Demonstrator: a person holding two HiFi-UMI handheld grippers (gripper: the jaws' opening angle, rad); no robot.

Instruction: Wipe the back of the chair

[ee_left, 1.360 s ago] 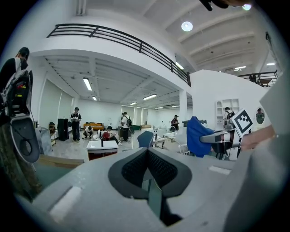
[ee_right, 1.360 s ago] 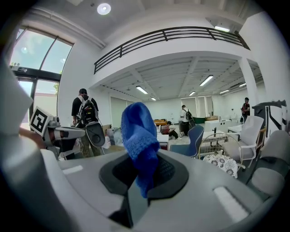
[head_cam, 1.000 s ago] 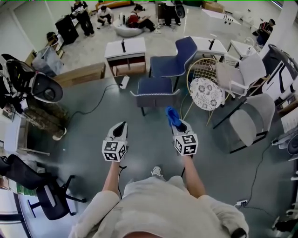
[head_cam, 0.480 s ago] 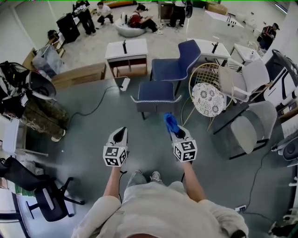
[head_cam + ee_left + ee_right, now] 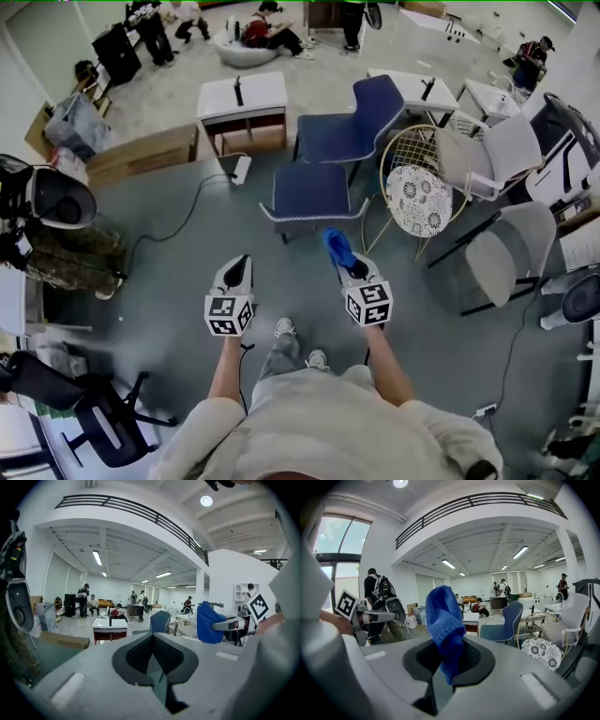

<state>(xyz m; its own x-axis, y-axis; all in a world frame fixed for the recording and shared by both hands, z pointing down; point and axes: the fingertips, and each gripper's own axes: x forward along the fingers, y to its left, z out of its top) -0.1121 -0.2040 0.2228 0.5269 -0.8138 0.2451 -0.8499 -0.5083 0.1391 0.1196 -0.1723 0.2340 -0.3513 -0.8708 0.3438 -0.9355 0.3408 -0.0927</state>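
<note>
The chair (image 5: 337, 131) stands at 12 o'clock, its back (image 5: 377, 98) toward 1 o'clock and well apart from you, with a low blue seat (image 5: 312, 190) between. Your right hand-held gripper (image 5: 352, 272) is the nearer one and pinches the cloth (image 5: 337, 246), which points at that chair. Your left hand-held gripper (image 5: 239, 265) is closed on nothing. I'd judge you must step around the seat first.
</note>
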